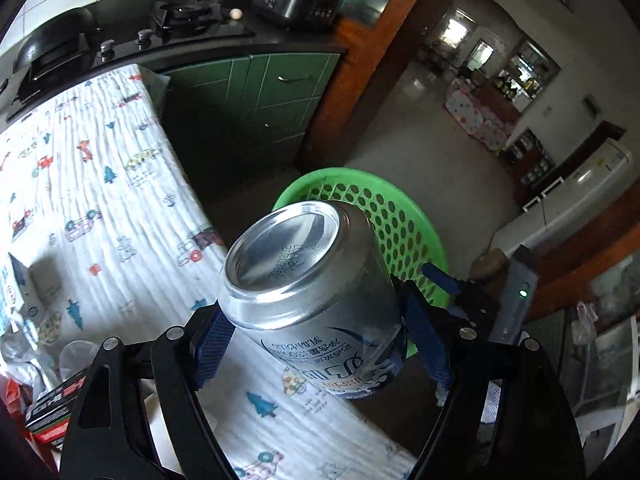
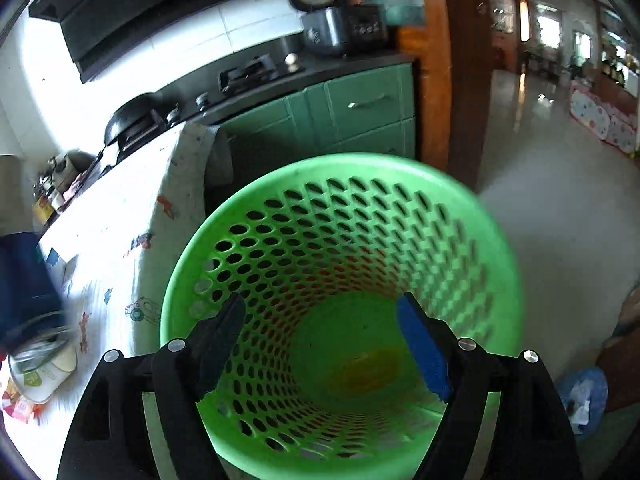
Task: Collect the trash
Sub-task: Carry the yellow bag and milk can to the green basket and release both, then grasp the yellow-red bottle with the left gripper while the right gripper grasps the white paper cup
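The left tongs [image 1: 316,334] are clenched on a silver drink can [image 1: 308,288], its base towards the camera, above the edge of the cloth-covered bench [image 1: 100,184] near the green perforated basket [image 2: 472,208], over whose mouth the released right tongs [image 2: 320,344] hang empty.

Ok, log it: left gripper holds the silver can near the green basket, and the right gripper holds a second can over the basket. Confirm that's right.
Not quite. The right gripper holds nothing: the right wrist view shows its jaws open and bare above the green basket. The rest stands: the left gripper holds the silver can near the basket.
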Available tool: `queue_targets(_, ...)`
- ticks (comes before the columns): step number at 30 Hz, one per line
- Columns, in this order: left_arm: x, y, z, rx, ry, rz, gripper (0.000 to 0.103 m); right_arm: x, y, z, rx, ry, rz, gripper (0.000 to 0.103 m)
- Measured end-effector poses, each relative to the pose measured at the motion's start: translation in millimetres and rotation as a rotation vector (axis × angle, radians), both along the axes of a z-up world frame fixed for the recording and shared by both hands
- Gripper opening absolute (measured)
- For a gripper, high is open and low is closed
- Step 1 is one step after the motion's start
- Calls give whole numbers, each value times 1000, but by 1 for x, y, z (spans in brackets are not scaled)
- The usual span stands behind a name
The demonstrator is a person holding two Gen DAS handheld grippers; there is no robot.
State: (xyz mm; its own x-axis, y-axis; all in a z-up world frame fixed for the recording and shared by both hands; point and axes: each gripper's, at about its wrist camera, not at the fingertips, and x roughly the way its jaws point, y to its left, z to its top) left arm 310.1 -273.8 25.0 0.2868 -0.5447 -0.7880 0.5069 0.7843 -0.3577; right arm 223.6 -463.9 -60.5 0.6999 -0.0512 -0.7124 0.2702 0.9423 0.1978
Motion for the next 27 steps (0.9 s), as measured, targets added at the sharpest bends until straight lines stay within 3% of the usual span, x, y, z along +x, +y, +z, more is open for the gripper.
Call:
queue_targets(3,8,-27,-16,29,23,-25,75,-17,-5,9,-15,-30,-20,82)
queue_targets(13,18,-95,-55,64,70,-65,73,-77,-5,19,-38,-111,-46,82)
queue_targets(18,14,-88,-56,67,55,-81,73,-92,2,21,-57,-142,-46,82)
queue_targets(27,-28,-31,-12,55,-69,-33,73,-101,33,36,-36,-141,36,83)
